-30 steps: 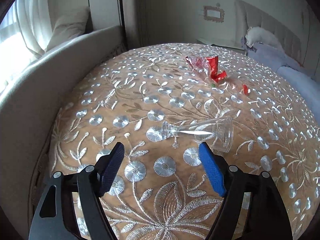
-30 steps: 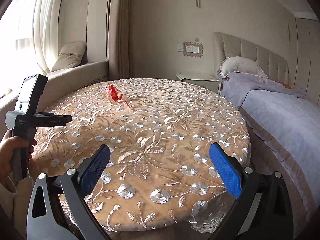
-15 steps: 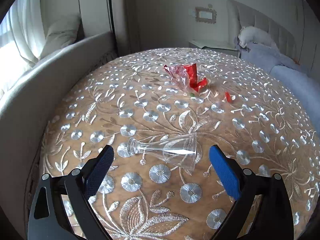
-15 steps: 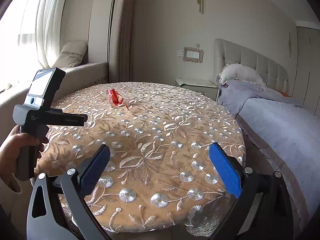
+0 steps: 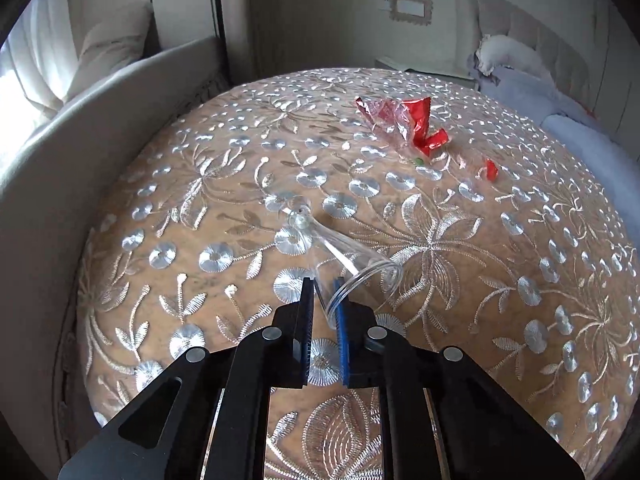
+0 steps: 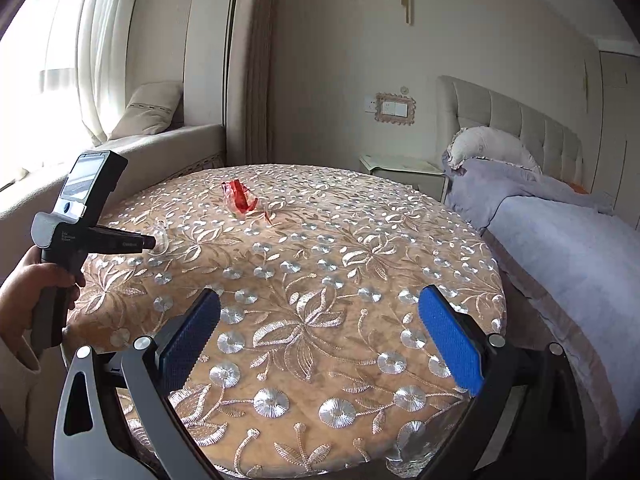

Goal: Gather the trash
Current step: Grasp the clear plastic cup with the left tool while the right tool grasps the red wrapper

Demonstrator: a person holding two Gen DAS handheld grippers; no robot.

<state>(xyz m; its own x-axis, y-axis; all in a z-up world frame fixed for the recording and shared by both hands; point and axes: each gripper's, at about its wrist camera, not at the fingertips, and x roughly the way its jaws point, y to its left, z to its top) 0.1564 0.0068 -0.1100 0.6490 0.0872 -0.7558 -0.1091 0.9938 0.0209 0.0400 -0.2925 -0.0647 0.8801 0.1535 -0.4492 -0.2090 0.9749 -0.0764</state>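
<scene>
Left wrist view: left claw [image 5: 325,300] is clenched on the rim of the clear cup [image 5: 344,256], which lies tipped on the counter [image 5: 500,280], base pointing ahead. Risk: thin rim may slip or crumple when lifted. Red wrapper [image 5: 404,124] lies well ahead, rightward. Right wrist view adds the right claw [image 6: 320,336], released, holding nothing, and the bed [image 6: 560,232].

L tool [image 5: 323,300] pads nearly together, pinching, R tool [image 6: 320,334] pads wide apart, L hand [image 6: 28,296] gripping handle
</scene>
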